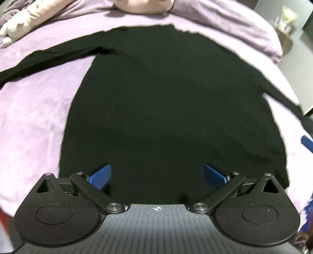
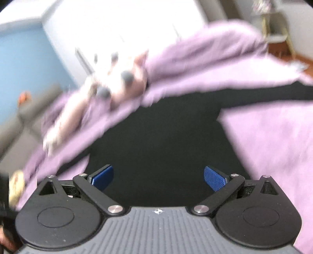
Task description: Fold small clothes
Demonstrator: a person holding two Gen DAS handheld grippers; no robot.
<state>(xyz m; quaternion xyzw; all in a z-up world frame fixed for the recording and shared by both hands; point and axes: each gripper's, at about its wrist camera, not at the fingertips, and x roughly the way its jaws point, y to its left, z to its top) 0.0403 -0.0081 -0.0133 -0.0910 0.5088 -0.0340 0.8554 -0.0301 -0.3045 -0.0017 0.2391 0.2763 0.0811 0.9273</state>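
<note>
Lilac bedding (image 1: pixel 39 109) covers the bed on which everything lies. Above it the left gripper (image 1: pixel 157 176) is spread wide, its blue pads (image 1: pixel 100 175) holding nothing, over the hem of a black long-sleeved top (image 1: pixel 166 101) laid flat with both sleeves out. The right gripper (image 2: pixel 158 178) is likewise released and empty over the same top (image 2: pixel 160 140); that view is blurred. A pale plush toy (image 1: pixel 25 21) lies at the far left, and another, probably pink, sits beyond the collar (image 1: pixel 144 5).
</note>
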